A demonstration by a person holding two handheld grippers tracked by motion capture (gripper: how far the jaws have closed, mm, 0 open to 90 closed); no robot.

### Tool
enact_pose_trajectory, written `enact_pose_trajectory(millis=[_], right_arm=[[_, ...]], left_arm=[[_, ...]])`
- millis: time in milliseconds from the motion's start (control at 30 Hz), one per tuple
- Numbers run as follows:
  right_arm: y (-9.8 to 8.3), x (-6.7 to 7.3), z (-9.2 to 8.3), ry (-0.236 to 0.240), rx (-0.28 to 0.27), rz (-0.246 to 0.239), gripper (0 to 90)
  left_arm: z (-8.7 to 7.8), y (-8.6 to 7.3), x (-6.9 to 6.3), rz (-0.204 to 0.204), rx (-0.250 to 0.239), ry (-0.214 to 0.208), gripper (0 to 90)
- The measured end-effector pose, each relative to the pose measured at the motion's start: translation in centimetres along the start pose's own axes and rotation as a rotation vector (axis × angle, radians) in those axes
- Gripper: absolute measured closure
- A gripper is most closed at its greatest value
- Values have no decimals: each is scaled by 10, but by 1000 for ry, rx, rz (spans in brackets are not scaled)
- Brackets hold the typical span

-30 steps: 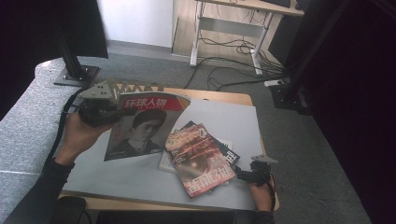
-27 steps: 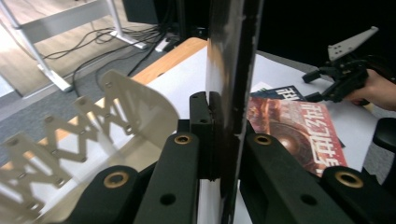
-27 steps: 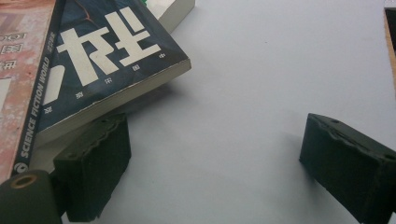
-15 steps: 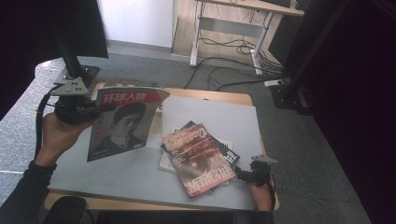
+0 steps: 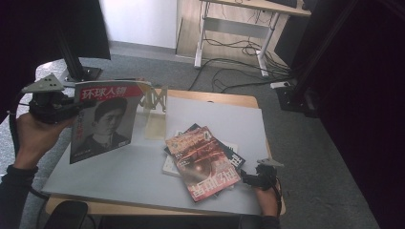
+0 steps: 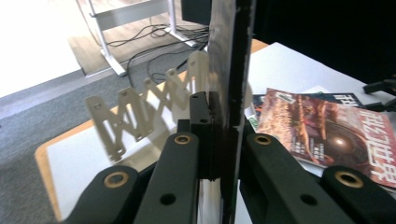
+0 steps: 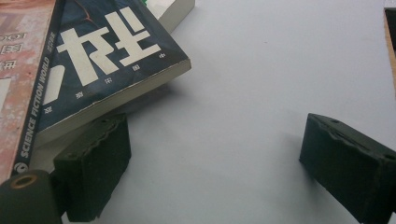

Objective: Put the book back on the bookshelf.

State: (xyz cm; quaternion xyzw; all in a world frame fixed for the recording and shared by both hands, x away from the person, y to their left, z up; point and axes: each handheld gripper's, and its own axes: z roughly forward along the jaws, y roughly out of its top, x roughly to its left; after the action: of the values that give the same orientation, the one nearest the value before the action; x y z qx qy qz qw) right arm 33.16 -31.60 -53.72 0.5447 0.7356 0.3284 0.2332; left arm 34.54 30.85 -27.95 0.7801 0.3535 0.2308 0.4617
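A magazine with a red title band and a portrait cover hangs upright over the table's left side. My left gripper is shut on its left edge. In the left gripper view the jaws pinch the magazine edge-on. A pile of magazines topped by a red cover lies at the front right of the grey mat. My right gripper rests on the mat beside that pile, open. In the right gripper view its left pad sits under the corner of a dark blue book, with bare mat between the pads.
A pale wooden zigzag rack stands at the back of the table, behind the lifted magazine. A black monitor stand is off the table's back left. Cables and a desk frame lie on the carpet beyond.
My left hand has carried the portrait magazine leftward and slightly up, tipping it from lying on the mat to upright. The right gripper and the pile have stayed put.
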Motion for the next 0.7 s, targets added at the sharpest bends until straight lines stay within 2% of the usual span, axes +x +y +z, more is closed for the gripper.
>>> enact_pose_trajectory(millis=[333, 700], right_arm=[[0, 0, 0, -1, -1, 1, 80], [0, 0, 0, -1, -2, 0, 80]], left_arm=[[-7, -2, 23, -41, 0, 71, 869], [12, -5, 37, -79, -17, 109, 868]])
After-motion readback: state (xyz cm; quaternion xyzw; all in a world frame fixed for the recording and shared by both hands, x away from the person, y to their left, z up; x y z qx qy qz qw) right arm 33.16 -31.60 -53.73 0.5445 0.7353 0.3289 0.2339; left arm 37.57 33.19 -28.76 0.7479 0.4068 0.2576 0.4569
